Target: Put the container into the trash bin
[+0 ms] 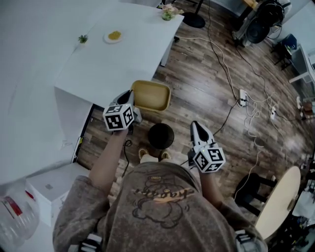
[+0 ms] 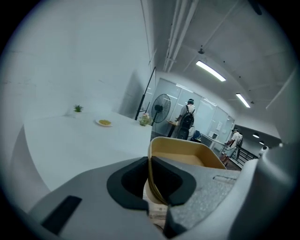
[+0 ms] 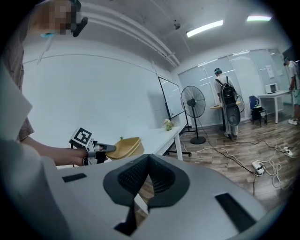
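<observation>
A yellow, tray-like container (image 1: 151,95) hangs in the air just off the corner of the white table (image 1: 108,64). My left gripper (image 1: 131,94) is shut on its near rim. In the left gripper view the thin rim (image 2: 151,169) runs pinched between the two dark pads, and the container's hollow (image 2: 187,152) opens beyond them. A round black trash bin (image 1: 161,135) stands on the wood floor below, close to the person's feet. My right gripper (image 1: 195,125) is held lower right, shut and empty (image 3: 147,159). The right gripper view also shows the left gripper (image 3: 101,148) with the container (image 3: 125,147).
On the table are a plate of yellow food (image 1: 114,36), a small plant (image 1: 82,38) and flowers (image 1: 168,14). Cables and a power strip (image 1: 242,97) lie on the floor to the right. A white box (image 1: 49,189) sits lower left. A standing fan (image 3: 193,104) and a person with a backpack (image 3: 226,101) are farther off.
</observation>
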### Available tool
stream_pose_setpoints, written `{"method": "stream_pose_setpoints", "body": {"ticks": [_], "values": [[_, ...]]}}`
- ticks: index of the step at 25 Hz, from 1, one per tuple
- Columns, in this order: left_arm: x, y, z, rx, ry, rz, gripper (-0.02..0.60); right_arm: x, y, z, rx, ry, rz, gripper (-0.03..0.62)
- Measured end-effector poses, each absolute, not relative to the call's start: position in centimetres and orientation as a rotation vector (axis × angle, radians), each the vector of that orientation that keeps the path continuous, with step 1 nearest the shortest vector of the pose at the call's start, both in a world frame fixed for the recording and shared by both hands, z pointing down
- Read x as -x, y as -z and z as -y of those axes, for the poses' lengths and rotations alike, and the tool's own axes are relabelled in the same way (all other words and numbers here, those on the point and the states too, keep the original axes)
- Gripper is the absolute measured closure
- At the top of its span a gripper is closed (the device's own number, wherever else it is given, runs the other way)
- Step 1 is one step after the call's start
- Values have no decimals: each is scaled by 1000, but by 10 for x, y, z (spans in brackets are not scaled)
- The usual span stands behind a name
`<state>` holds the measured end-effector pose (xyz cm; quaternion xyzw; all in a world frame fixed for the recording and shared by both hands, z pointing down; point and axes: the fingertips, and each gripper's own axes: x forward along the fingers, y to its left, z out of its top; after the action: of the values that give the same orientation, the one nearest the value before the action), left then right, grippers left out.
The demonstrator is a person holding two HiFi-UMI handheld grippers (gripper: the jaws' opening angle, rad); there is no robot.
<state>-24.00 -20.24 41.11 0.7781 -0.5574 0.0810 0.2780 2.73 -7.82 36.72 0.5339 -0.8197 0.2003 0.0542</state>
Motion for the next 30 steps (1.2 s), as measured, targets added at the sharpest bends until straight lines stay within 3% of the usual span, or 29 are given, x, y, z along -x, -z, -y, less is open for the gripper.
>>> {"method": "stream_pose_setpoints", "body": {"ticks": [12,30], "values": [[137,-362,190,-2300,-169,1252,561,-89,-369,38,-1875,-623,2371,595],[66,-331,169,-2371,-138,1149,561,-145,-362,19,-1988,-610,2330,595]]}}
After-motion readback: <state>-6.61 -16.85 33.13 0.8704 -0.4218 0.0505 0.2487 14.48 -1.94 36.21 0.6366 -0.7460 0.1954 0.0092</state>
